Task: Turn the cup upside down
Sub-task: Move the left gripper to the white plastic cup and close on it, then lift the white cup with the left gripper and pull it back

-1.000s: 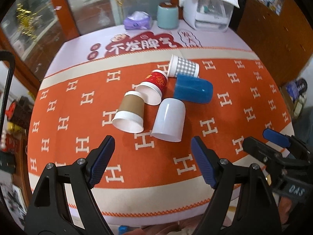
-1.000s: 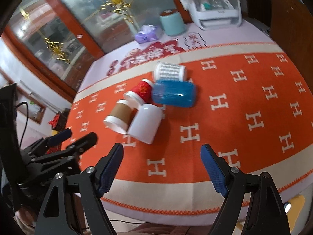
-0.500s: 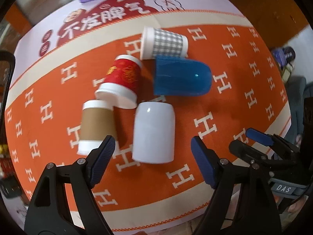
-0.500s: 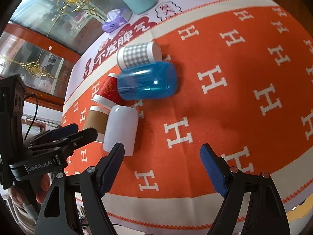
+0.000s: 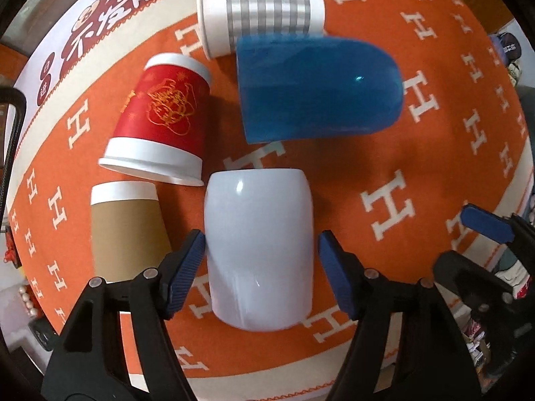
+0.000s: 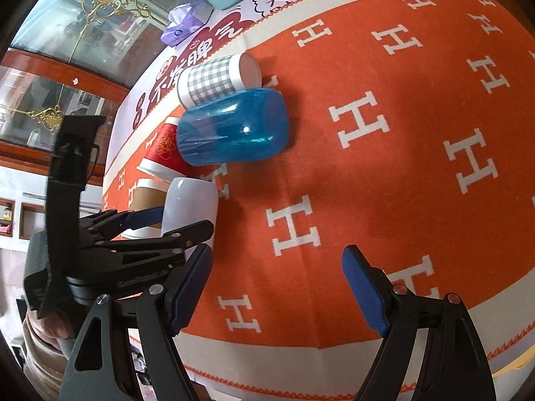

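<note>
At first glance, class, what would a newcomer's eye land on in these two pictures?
Five cups lying on their sides in a cluster on the orange H-patterned tablecloth: checked cup farthest, translucent blue cup beside it, red cup and brown cup leftward. Nearest, the white cup lies between the open left claw's fingers. The right claw hovers open over bare cloth.

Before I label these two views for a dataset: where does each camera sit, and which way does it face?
Left wrist: on the left gripper, looking down its open fingers straddling the white cup; the right gripper shows at right.
Right wrist: on the right gripper, facing the orange tablecloth; the left gripper and hand show at left.
Shared: the white cup, blue cup, checked cup.
</note>
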Demonstrator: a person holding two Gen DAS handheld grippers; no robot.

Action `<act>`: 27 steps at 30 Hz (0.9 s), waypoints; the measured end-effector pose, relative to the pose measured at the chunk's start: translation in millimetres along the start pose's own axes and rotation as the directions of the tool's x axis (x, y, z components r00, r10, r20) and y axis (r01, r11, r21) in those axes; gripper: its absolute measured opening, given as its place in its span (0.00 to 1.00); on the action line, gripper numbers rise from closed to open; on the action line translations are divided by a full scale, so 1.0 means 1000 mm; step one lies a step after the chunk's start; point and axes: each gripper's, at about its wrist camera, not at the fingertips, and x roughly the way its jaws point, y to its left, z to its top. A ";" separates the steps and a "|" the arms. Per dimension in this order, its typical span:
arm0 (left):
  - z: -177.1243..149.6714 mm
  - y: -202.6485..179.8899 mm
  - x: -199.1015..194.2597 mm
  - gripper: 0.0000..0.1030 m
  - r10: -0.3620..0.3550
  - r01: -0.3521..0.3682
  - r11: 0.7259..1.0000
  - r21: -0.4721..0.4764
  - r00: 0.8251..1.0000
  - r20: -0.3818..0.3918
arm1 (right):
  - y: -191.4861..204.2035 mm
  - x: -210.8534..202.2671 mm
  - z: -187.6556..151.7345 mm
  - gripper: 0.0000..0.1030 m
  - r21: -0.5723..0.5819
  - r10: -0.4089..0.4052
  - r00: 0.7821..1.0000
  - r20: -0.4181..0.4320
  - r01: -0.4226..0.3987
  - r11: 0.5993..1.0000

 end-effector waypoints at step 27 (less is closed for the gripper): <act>-0.132 -0.022 -0.043 0.59 -0.203 0.206 0.941 -0.270 0.978 0.039 | -0.024 -0.045 -0.079 0.76 0.042 -0.034 0.999 0.014 0.034 0.999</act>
